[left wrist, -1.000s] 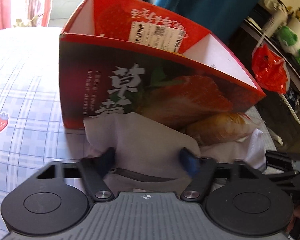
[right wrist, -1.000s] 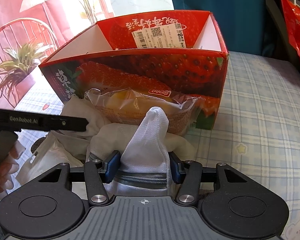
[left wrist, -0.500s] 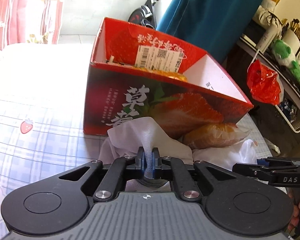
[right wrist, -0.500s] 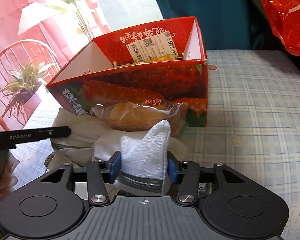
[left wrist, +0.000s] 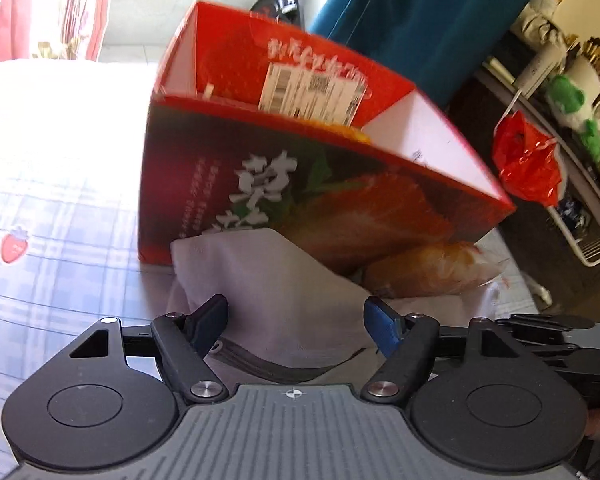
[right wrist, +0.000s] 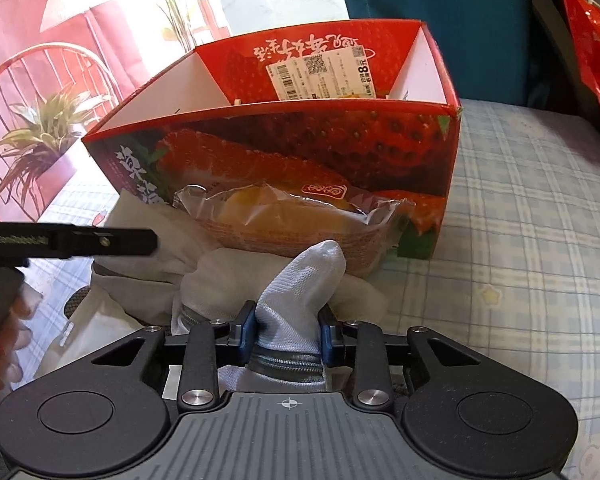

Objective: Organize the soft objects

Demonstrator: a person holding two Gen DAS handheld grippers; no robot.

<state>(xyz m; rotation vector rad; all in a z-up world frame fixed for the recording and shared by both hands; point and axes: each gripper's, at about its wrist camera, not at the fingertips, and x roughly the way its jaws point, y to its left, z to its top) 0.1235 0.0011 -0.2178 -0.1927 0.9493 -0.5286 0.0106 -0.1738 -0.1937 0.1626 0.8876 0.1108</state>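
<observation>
I count one red strawberry-printed carton (right wrist: 308,148), near centre. One barcode label (right wrist: 320,74) on its far inner wall. One wrapped bread (right wrist: 292,220) against near wall. One white mesh zip pouch (right wrist: 300,296) nearest me. Two grippers: left gripper (left wrist: 296,320), right gripper (right wrist: 287,330). One red plastic bag (left wrist: 528,160) far right. One green plush toy (left wrist: 572,108) on shelf.

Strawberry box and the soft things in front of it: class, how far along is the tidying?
Done: something yellow-orange already lies inside the strawberry box. In hand: the right gripper, jaws just closing, pinches the white mesh pouch; the left gripper has just reopened. Left: the wrapped bread and pouch, both outside the box.
</observation>
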